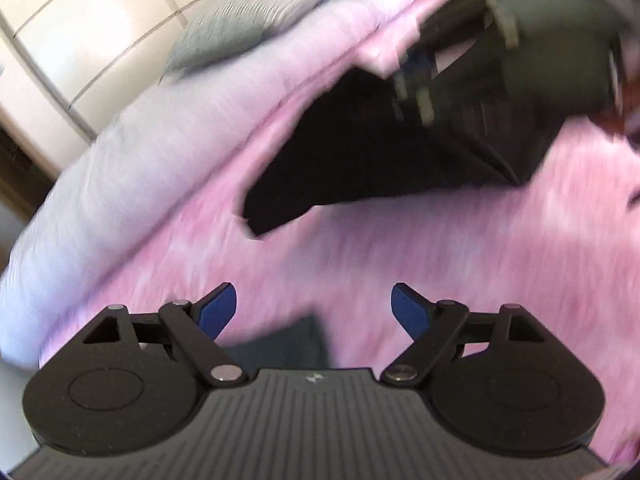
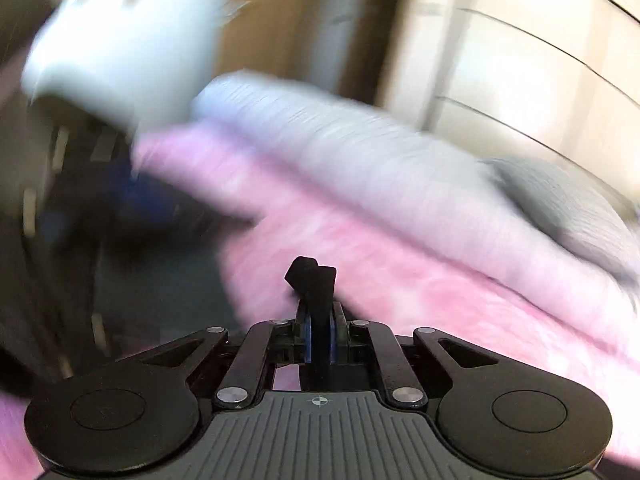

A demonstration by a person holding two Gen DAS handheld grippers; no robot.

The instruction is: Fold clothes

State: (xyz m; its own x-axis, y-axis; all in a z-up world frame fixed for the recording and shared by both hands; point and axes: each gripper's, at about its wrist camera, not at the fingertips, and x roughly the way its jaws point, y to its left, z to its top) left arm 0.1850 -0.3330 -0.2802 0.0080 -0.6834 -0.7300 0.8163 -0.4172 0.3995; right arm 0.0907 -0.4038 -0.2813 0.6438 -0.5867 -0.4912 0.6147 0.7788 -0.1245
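A black garment (image 1: 360, 168) hangs lifted above the pink bed cover (image 1: 400, 248), its loose end drooping to the lower left. My left gripper (image 1: 314, 312) is open and empty, low over the pink cover in front of the garment. My right gripper (image 2: 318, 332) is shut on a bunched fold of the black garment (image 2: 312, 280), which sticks up between the blue pads. The right gripper also shows blurred at the top right of the left wrist view (image 1: 520, 60), holding the garment's upper edge. Both views are motion blurred.
A pale lilac duvet (image 1: 132, 152) lies along the far side of the bed, with a grey striped pillow (image 1: 248, 20) beyond it. White cupboard doors (image 2: 540, 60) stand behind. A dark folded cloth (image 1: 280, 344) lies just under the left gripper.
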